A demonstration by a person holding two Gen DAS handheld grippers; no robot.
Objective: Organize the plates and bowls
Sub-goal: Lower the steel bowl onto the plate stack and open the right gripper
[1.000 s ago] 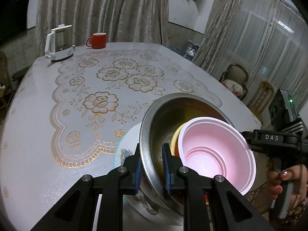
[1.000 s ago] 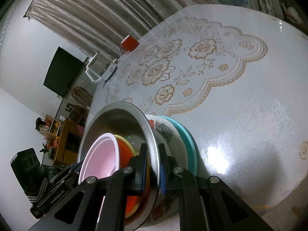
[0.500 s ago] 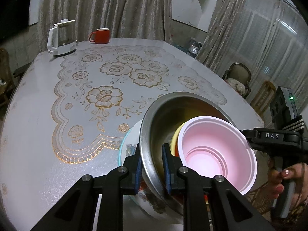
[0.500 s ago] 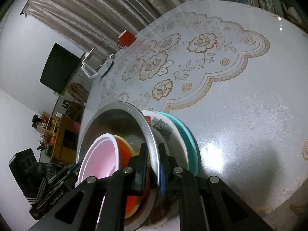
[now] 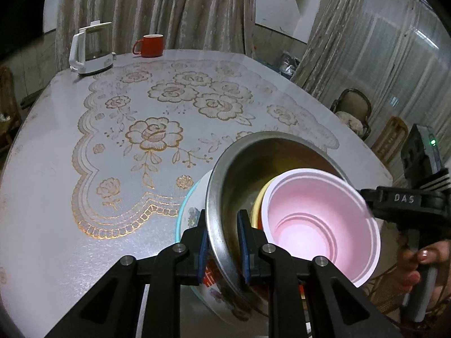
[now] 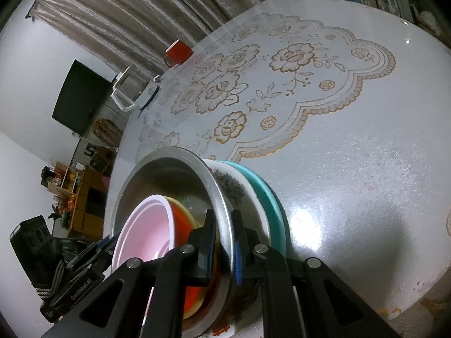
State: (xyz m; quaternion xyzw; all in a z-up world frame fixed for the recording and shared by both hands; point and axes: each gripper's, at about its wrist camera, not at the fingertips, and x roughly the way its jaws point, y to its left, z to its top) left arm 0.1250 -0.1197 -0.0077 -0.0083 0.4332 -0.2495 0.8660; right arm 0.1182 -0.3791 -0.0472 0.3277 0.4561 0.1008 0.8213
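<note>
Both the left gripper [image 5: 222, 242] and right gripper [image 6: 224, 246] clamp opposite rims of the round stainless-steel bowl [image 5: 242, 174] (nested stack tilted), directly ahead of each.

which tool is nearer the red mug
Left, as far as I can judge. The left tool grips the steel bowl rim on the mug side; the right tool grips the opposite rim, slightly farther away.

A home dining room, probably: a large table [image 5: 50, 197] under a gold-flowered lace cloth [image 5: 157, 140], an electric kettle [image 5: 91, 48] and red mug [image 5: 149, 45], heavy curtains [image 5: 155, 8], cushioned chairs [image 5: 353, 112], a wall television [image 6: 77, 97].
</note>
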